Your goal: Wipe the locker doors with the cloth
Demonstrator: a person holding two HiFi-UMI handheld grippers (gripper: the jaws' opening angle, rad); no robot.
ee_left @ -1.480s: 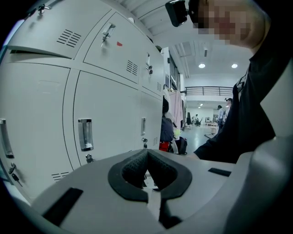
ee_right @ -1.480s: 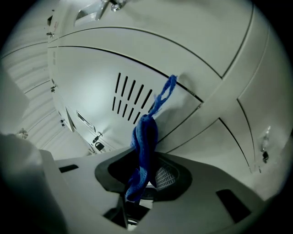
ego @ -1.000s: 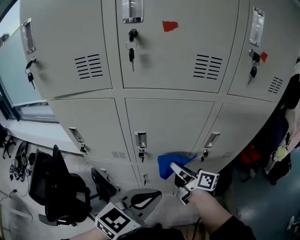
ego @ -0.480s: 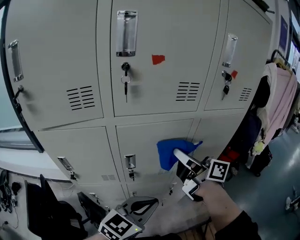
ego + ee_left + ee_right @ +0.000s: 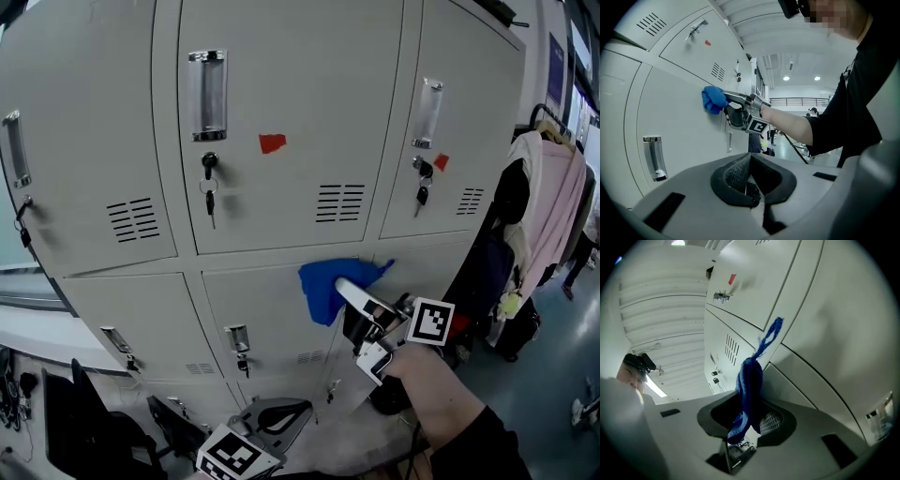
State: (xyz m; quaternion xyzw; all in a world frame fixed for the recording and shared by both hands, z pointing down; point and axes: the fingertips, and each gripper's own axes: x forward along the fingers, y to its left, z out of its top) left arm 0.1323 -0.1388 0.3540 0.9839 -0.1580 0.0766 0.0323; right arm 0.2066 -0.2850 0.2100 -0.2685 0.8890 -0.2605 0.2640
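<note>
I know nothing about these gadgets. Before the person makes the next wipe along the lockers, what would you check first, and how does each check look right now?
1. Cloth gripped: ok. The right hand-held gripper has its jaws shut on it.
2. Cloth on the surface: ok. It lies against the locker door, near that door's top edge.
3. Left hand-held gripper out of the way: ok. It is low, with its jaws together and nothing between them.
4. Keys clear of the cloth: ok. They hang higher up to the left, apart from it.
5. Dirt left on the door: cannot tell.

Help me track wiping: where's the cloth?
Head view, right of centre: the cloth, in the right hand-held gripper, against the upper right corner of the middle locker door.
</note>
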